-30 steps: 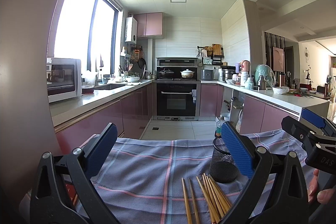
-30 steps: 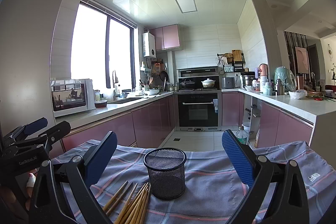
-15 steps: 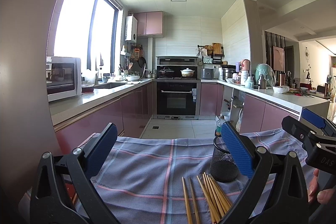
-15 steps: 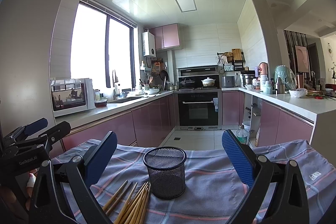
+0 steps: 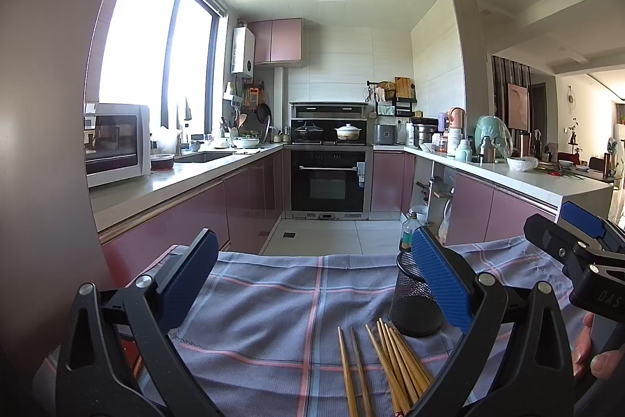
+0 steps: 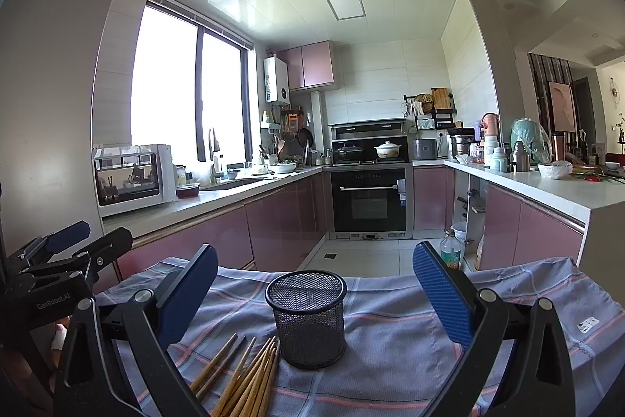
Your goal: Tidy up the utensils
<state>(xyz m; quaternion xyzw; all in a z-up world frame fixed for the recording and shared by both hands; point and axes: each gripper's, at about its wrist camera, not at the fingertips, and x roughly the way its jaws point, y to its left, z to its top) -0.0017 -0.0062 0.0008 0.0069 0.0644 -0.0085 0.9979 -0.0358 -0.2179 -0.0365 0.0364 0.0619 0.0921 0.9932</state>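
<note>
A black mesh holder (image 6: 308, 319) stands upright and empty on a plaid cloth (image 6: 390, 331). Several wooden chopsticks (image 6: 250, 378) lie in a loose bundle just left of its base. In the left wrist view the holder (image 5: 414, 303) is partly hidden behind my right-hand finger, with the chopsticks (image 5: 390, 362) in front of it. My left gripper (image 5: 312, 276) is open and empty, above the cloth left of the chopsticks. My right gripper (image 6: 312, 284) is open and empty, with the holder between its fingers' line of sight.
The cloth-covered table ends at a far edge (image 5: 312, 255), with kitchen floor beyond. Pink cabinets and counters run along both sides, with an oven (image 5: 328, 182) at the back. The right gripper's body (image 5: 578, 260) shows at the right of the left wrist view.
</note>
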